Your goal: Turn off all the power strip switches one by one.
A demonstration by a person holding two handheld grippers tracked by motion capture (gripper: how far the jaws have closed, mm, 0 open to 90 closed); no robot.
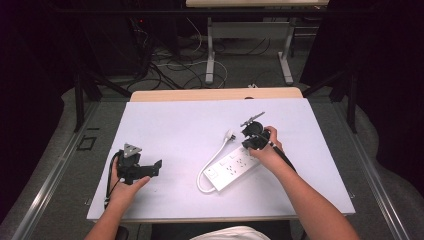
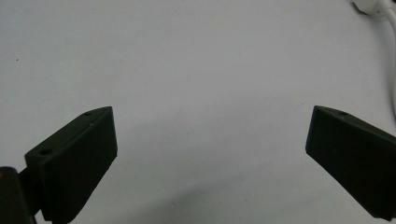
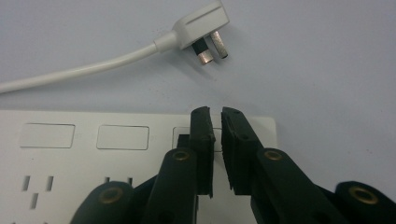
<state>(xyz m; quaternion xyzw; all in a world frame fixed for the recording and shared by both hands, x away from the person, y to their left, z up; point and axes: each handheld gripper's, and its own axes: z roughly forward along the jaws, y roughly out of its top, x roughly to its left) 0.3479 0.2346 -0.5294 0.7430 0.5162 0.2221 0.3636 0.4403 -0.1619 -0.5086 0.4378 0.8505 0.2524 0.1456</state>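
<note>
Power strip (image 1: 234, 167) lies on the worktop (image 1: 175, 120). Your right gripper (image 3: 215, 114), jaws nearly closed and empty, hovers over its end switch (image 3: 180, 137); pressing off-centre may shove the strip.

No readable text or labels, as far as visible.

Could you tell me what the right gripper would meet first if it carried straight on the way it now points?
Probably the white power strip: the right gripper hangs close over its end switch, with the plug farther beyond.
</note>
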